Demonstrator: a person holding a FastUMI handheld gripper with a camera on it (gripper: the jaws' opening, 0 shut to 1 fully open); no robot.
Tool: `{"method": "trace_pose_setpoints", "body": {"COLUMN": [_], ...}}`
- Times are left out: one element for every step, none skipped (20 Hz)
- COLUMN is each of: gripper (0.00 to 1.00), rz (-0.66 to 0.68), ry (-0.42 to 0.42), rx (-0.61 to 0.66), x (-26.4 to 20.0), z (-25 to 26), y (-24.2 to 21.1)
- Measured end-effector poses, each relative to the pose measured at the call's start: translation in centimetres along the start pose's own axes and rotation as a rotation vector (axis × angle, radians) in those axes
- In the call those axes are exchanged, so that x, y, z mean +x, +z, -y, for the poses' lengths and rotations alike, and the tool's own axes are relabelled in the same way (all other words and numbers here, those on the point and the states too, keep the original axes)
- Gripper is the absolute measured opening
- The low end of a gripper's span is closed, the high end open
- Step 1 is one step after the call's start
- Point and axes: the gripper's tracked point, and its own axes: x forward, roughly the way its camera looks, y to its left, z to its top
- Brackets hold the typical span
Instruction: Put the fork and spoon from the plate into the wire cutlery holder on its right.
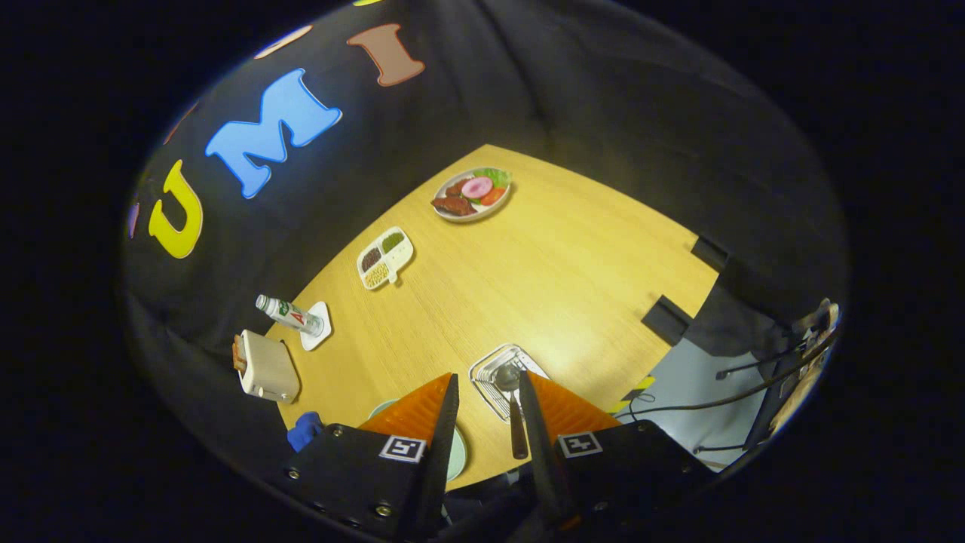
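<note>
Your gripper (486, 392) is spread, pinching nothing — the spoon (513, 400) lies just ahead between the fingers, bowl over the wire cutlery holder (494, 369), handle pointing back toward you. The plate (457, 452) sits left, under your left finger.

The gripper's (486, 407) jaws stand parted above the spoon (513, 411) lying in the wire cutlery holder (490, 369).

Ranged along the wooden table (543, 256): toaster (268, 367), bottle (289, 314) on coaster (317, 326), compartment dish (384, 258), food plate (473, 194).
</note>
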Motion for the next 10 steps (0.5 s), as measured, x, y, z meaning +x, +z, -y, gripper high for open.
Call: {"method": "trace_pose_setpoints", "body": {"gripper": [0.5, 0.49, 0.49, 0.49, 0.49, 0.49, 0.49, 0.49, 0.49, 0.49], "rz": [0.061, 0.123, 0.185, 0.248, 0.314, 0.379, 0.438, 0.498, 0.556, 0.615], "ry": [0.007, 0.015, 0.02, 0.022, 0.026, 0.022, 0.014, 0.008, 0.003, -0.005], "rx": [-0.006, -0.014, -0.027, -0.043, -0.065, -0.09, -0.112, -0.133, -0.152, -0.171], "x": [-0.5, -1.2, -2.1, -3.1, -4.1, -5.1, -6.2, -7.4, -8.7, -10.0], "z": [-0.5, -0.9, -1.2, -1.5, -1.9, -2.2, -2.4, -2.7, -3.0, -3.3], "y": [1.4, 2.8, 4.2, 5.6, 7.0, 8.3, 9.5, 10.5, 11.5, 12.5]}}
